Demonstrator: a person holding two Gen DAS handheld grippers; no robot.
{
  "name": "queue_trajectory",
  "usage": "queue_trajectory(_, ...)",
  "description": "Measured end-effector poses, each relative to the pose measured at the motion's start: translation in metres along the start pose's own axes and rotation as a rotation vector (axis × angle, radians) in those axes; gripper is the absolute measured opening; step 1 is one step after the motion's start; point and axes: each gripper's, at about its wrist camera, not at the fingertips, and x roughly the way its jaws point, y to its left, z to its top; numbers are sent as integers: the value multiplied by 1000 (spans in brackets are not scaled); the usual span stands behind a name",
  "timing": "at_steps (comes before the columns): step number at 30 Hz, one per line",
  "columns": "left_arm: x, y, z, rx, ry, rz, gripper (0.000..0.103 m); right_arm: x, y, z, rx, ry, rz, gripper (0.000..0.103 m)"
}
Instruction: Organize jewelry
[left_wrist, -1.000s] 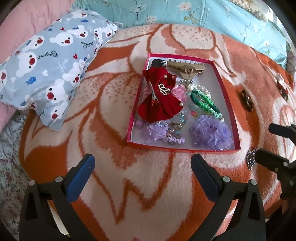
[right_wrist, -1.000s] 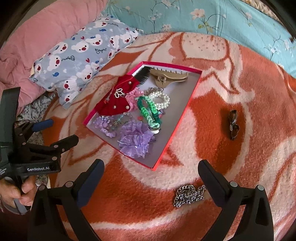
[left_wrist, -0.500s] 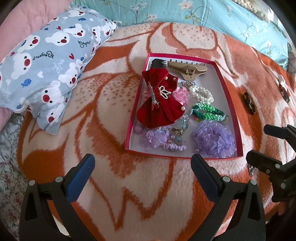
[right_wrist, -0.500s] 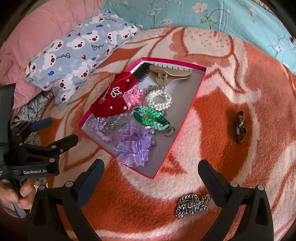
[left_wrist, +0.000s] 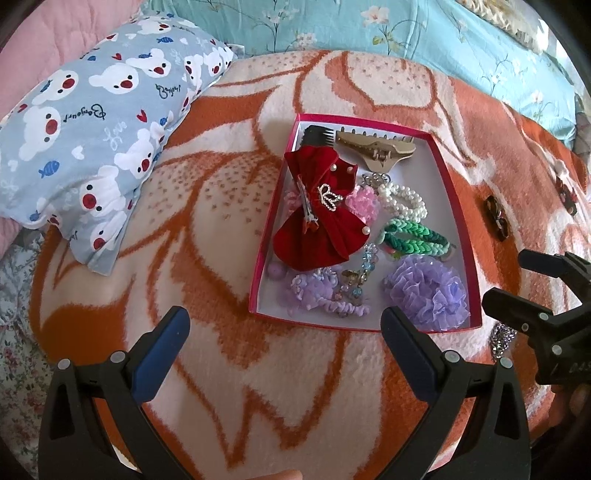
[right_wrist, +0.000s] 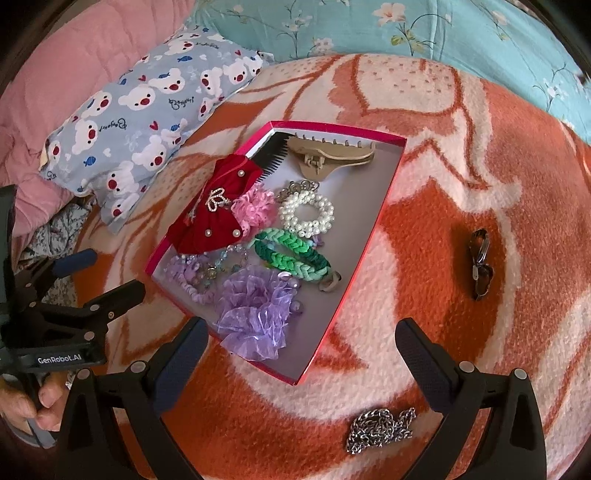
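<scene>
Both tongs spread, empty: left tongs (left_wrist: 284, 328), right tongs (right_wrist: 301, 341). "GenRobot.AI" printed on left tool. Red tray (right_wrist: 382, 218) of hair accessories on blanket (right_wrist: 443, 177); silver chain (right_wrist: 380, 428) outside, near right tongs.

A: Surface type?
B: Bed, covered by orange-and-cream blanket (left_wrist: 229, 229).
A: Surroundings?
B: Bear-print pillow (left_wrist: 99, 122), pink quilt (right_wrist: 59, 74), turquoise floral bedding (right_wrist: 369, 26). Daylight illumination.
</scene>
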Motion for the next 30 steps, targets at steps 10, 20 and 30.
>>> queue_trajectory(10,-11,-3,-2,-4,-22,-25,103,-12,1,-3,12,-23,26,102)
queue_trajectory(20,-16,0,-5,-25,-37,-38,103,-14,2,-6,20,-26,43,102)
queue_trajectory(30,-17,3,-5,-26,-42,-32,103,-12,6,-8,20,-18,41,102)
